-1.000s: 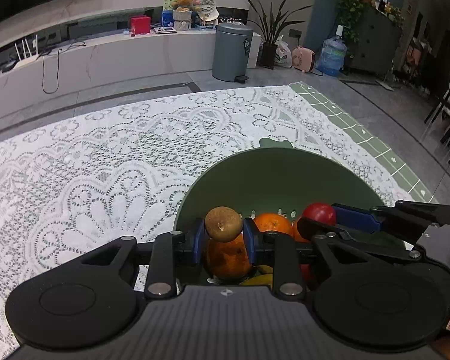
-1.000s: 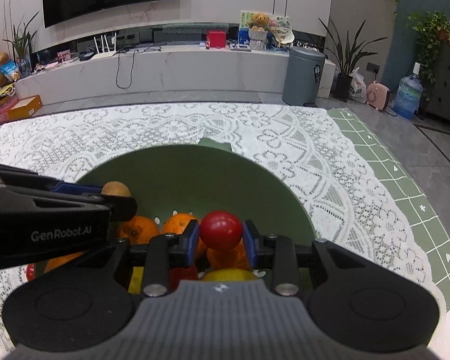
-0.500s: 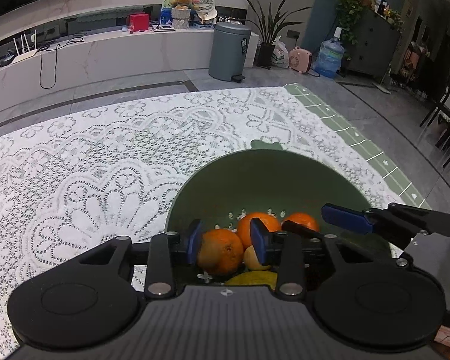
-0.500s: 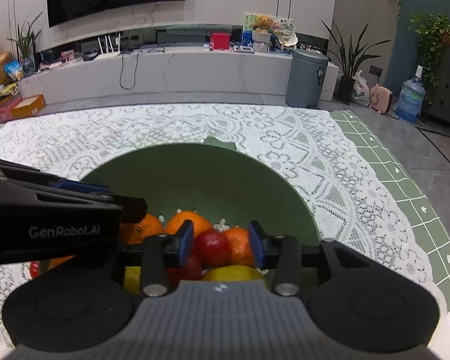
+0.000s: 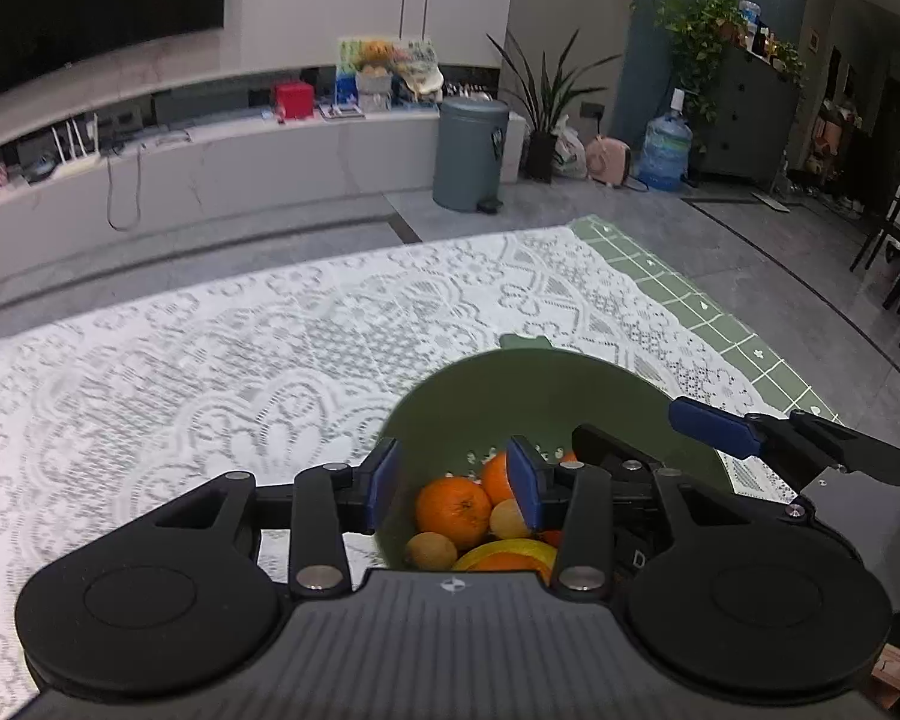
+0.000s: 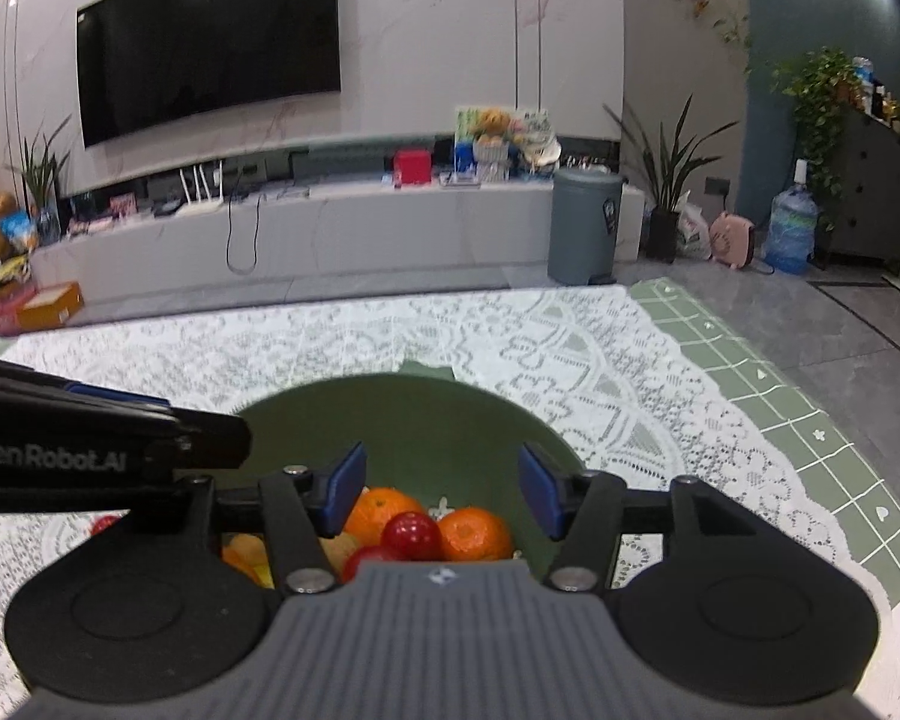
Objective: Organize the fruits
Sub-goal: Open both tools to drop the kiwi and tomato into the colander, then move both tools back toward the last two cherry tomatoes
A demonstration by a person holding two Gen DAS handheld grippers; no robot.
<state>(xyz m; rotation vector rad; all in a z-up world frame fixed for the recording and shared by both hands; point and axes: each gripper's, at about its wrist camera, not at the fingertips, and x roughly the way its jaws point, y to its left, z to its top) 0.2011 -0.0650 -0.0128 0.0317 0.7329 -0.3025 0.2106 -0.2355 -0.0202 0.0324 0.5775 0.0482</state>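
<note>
While the white lettering "GenRobot.AI" can be read on the left gripper (image 6: 150, 444) in the right wrist view, both sets of jaws are seen opening with nothing gripped, the right gripper (image 6: 444, 489) included. Oranges (image 5: 453, 510), a red fruit (image 6: 411, 535) and a brown kiwi (image 5: 431, 550) are piled in the green bowl (image 5: 546, 390), set on a white lace cloth (image 5: 210, 372) over the worktop. Behind, a dark television (image 6: 210, 42), a grey bin (image 6: 585, 228) and a water jug (image 6: 792, 234) are shown.
</note>
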